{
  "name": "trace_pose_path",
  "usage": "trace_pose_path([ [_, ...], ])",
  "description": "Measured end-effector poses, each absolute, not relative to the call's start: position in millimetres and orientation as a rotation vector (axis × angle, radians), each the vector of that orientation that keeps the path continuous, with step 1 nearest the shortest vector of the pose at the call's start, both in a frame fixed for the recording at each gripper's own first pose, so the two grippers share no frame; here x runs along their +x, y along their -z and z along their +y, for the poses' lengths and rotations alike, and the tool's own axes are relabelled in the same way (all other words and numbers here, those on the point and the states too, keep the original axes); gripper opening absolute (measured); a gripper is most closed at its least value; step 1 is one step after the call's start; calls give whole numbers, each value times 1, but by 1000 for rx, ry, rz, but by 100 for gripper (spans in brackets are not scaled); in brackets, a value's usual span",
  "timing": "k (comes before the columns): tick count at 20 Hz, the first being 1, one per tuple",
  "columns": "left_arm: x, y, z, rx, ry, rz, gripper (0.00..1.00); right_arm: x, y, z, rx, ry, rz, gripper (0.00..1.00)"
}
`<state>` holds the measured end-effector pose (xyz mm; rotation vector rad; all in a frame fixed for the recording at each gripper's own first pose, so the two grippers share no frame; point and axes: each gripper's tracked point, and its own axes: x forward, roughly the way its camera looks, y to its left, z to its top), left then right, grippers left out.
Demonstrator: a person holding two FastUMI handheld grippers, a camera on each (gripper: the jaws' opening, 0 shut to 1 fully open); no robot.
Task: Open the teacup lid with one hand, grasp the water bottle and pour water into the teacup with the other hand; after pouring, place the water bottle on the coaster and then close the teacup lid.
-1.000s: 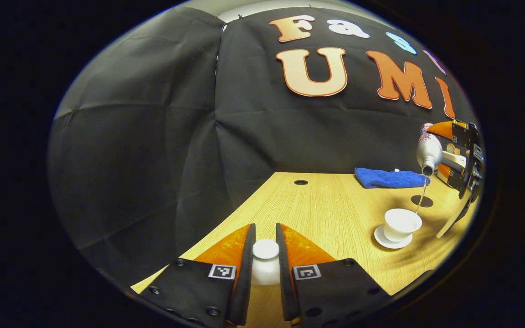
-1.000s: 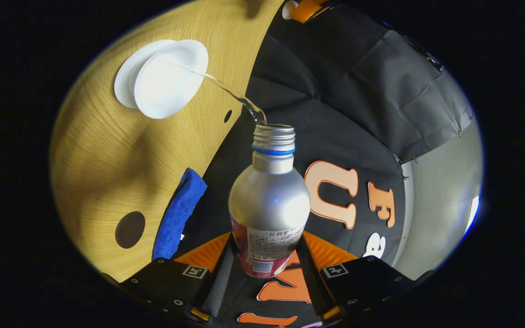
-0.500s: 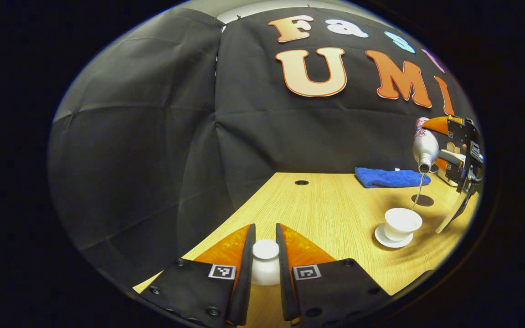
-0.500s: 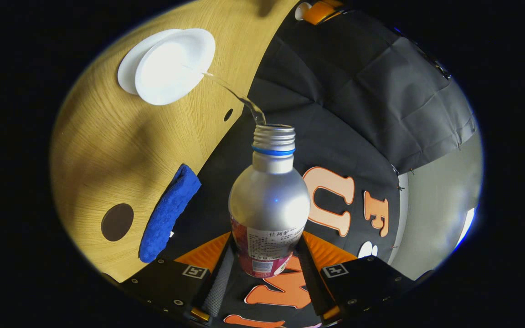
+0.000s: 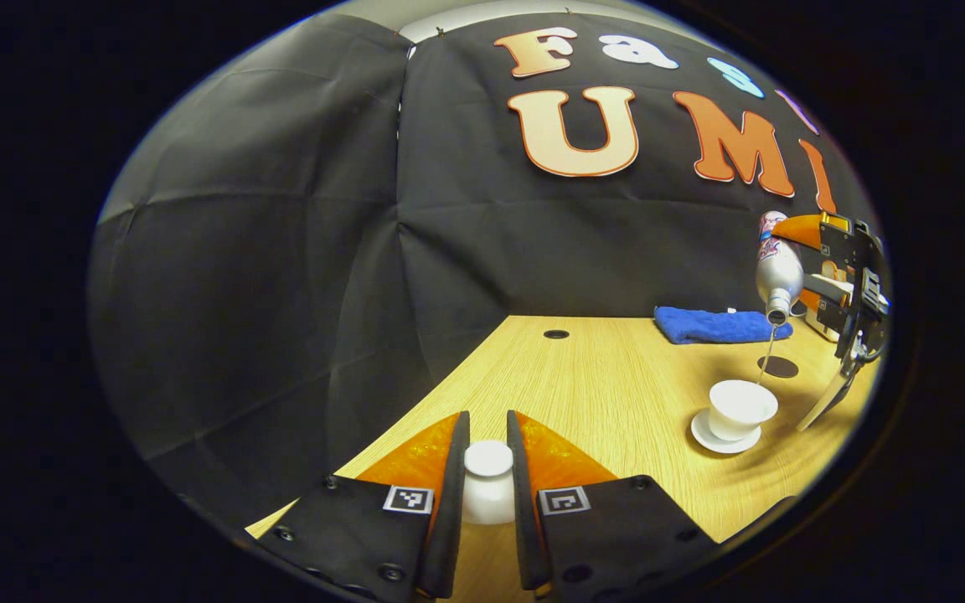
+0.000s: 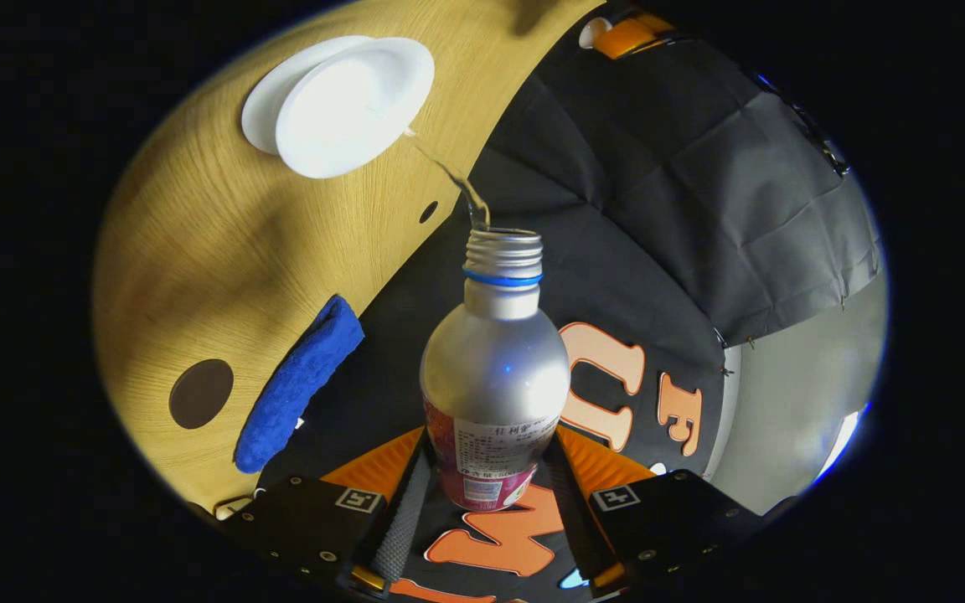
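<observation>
Since a second ago the water bottle (image 5: 780, 270) has lifted a little higher above the teacup (image 5: 740, 408), and in the right gripper view the teacup and saucer have slid toward the top edge while the stream has thinned.

At the left of the scene, the left gripper (image 5: 487, 486) sits low over the worktop (image 5: 600, 394), level, its two fingers closed against the sides of the white teacup lid (image 5: 487, 484), which is held clear of the cup. Farther right, the uncovered white teacup stands on its saucer (image 5: 721, 440). A blue cloth (image 5: 717, 325) lies behind it near the wall, and the dark round coaster (image 5: 777, 366) rests on the worktop just past the cup. At the far right, the right gripper (image 6: 487, 494) clamps the lower, labelled part of the silver bottle between both fingers. It is tipped steeply, neck downward above the cup, with a thin thread of water (image 6: 449, 176) running from the open threaded mouth to the teacup's rim.
</observation>
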<state>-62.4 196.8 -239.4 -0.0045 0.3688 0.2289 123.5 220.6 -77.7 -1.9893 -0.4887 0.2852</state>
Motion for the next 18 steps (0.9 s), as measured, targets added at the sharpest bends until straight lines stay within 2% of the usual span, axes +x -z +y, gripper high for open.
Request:
trace_pose_path([
  [2,-63,240,197,-4,-230,369,32,123,82,224,-2002,-292,-497,72],
  [3,-63,241,197,-5,-230,372,29,122,83,226,-2004,-295,-502,76],
  [4,-63,240,197,-6,-228,372,32,122,83,230,-2006,-300,-510,76],
  [9,-61,239,197,-2,-225,361,32,118,86,235,-2010,-312,-529,76],
  [18,-54,232,194,-5,-209,312,32,110,104,229,-1864,-367,-440,77],
])
